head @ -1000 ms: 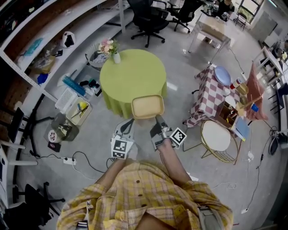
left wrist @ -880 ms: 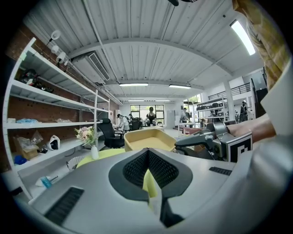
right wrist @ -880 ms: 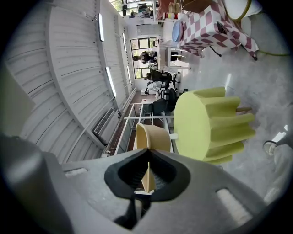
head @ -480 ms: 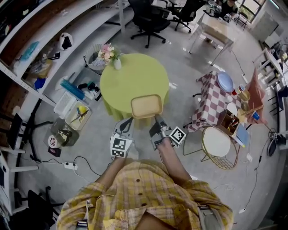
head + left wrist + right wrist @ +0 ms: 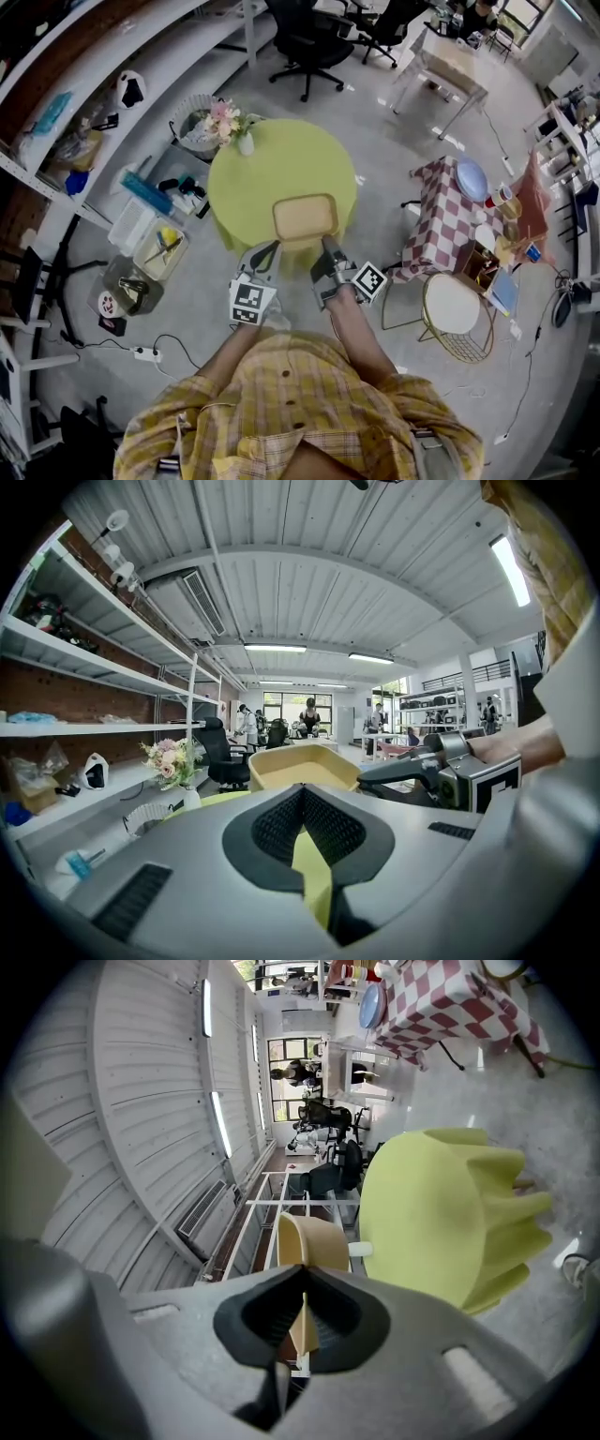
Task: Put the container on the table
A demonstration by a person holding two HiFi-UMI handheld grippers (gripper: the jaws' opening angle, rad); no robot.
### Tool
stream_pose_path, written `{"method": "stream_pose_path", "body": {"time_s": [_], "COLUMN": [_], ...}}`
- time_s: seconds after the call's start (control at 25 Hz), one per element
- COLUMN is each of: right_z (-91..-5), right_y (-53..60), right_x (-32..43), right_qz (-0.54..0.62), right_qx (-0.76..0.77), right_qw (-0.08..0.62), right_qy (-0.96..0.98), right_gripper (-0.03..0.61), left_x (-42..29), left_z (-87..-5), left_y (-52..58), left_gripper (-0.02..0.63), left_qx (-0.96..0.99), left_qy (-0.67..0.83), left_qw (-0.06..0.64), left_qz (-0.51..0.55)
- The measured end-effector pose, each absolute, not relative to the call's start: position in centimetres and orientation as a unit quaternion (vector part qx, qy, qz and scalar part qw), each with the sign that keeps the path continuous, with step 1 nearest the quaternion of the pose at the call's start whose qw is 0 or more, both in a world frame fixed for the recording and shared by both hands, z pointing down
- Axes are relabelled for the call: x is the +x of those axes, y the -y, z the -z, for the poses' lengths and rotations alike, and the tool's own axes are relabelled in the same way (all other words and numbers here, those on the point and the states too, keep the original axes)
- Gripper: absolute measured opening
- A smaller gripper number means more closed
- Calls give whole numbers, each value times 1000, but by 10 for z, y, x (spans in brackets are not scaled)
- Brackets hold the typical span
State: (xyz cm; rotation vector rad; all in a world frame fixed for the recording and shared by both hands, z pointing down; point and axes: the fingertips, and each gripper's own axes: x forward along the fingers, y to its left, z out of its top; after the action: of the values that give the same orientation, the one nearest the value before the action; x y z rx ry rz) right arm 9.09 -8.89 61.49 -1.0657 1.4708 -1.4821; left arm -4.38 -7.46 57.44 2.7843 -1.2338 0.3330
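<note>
1. The container lies straight ahead of both claws, away from your body. Its long axis runs across you from left to right, and you hold it by the near long rim.
2. Your left claw is pinched tight on that rim near the left corner. In the left gripper view a strip of yellowish wall sits clamped between its pads.
3. Your right claw is closed on the same rim near the right corner. The right gripper view shows a thin tan wall nipped between its pads.
4. Neither claw is nearer than the other; they sit level with each other on the same rim.
5. The container is tan, shallow and rectangular with rounded corners. Its walls flare outward, its top is open, and it looks empty.
6. In the head view it sits over the near edge of the round bench, which wears a lime-green cloth. I cannot tell whether the base touches the cloth.
7. A vase of flowers stands at the bench's far left edge, well apart from the container.
8. I judge that the coming move is forward and down. Keep both claws level so the base lands flat and fully on the cloth, not half off the edge.
</note>
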Motion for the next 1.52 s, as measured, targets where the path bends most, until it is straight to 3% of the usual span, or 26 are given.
{"method": "stream_pose_path", "body": {"time_s": [1.52], "right_z": [-626], "right_y": [187], "right_x": [57], "right_qz": [577], "right_qx": [-454], "right_qw": [375], "right_qy": [-566], "right_gripper": [11], "left_x": [-88], "left_z": [-581], "left_y": [183], "left_gripper": [6], "left_qx": [915], "left_qy": [389], "left_qw": [58], "left_qz": [-86]}}
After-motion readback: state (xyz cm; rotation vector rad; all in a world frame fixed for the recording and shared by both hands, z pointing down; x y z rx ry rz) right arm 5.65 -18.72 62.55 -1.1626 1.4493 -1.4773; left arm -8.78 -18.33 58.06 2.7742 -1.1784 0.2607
